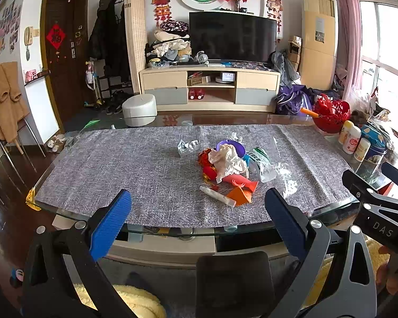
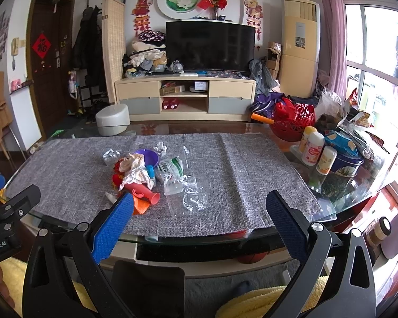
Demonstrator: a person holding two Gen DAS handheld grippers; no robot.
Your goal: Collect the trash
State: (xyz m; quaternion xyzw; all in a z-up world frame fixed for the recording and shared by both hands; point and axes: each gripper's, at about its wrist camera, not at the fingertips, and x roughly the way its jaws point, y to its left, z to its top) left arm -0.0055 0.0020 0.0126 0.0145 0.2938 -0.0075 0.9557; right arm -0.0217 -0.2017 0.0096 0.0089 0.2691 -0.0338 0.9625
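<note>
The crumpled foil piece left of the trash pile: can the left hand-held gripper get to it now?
Probably yes. The left hand-held gripper is open, and only bare grey cloth lies before the foil piece, which sits apart from the pile.

1. The glass-topped surface [image 1: 331, 208] has a rounded near edge and a yellow guard [image 1: 31, 198] on its left corner.
2. A grey woven cloth runner [image 1: 135, 175] lies across its middle, leaving bare glass at the far edge and at both ends.
3. On the runner lies a heap of trash [image 1: 228, 167]: crumpled white paper, a purple plastic dish, red scraps, an orange tube and clear plastic wrappers.
4. A crumpled silver foil piece [image 1: 187, 147] lies just left of the heap.
5. At the right end stand a red openwork basket [image 2: 294, 122], three white bottles [image 2: 313, 152] and a round blue tin [image 2: 345, 169].
</note>
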